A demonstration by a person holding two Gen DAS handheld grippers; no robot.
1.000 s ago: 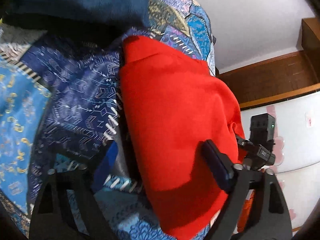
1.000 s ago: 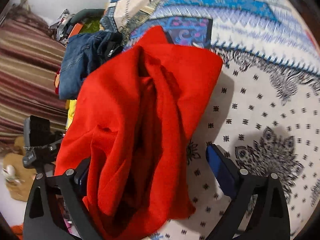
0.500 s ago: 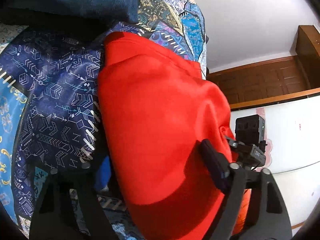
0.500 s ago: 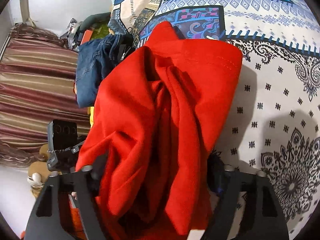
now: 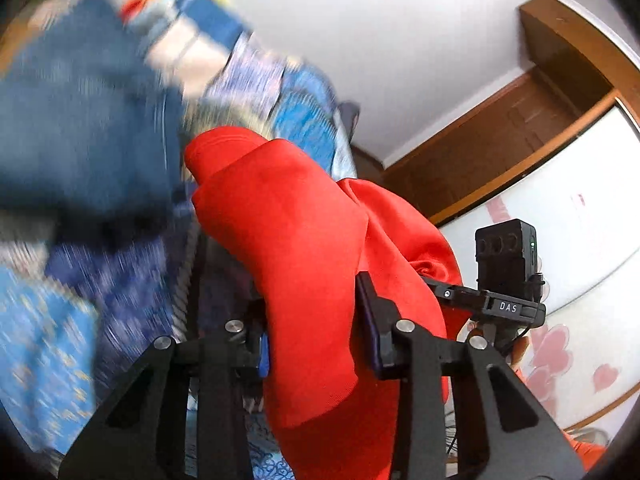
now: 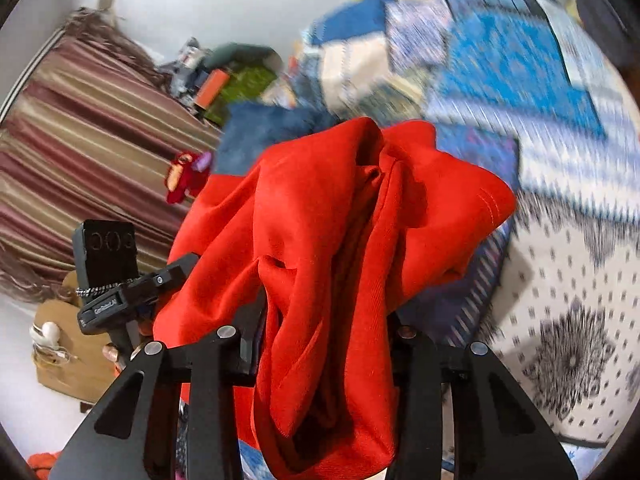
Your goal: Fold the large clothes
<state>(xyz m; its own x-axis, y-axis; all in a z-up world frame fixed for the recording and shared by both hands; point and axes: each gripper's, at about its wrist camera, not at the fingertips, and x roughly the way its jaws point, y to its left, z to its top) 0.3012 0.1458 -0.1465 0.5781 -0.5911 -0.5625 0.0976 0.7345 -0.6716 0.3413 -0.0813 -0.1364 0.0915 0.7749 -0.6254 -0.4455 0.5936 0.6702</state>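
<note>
Both grippers' fingers closing, pinching red garment (image 5: 304, 240): left gripper (image 5: 316, 344), right gripper (image 6: 324, 356). Striped curtain (image 6: 80, 152) only in right view; wooden wardrobe (image 5: 500, 148) only in left.

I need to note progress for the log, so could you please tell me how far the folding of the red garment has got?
Early stage. Done: both tongs have red garment cloth between their fingers, the left tongs and right tongs closing on it. In hand: the bunched, creased cloth hangs above the patterned bedspread. Left: spreading it flat and making every fold; no neat fold shows yet.
</note>
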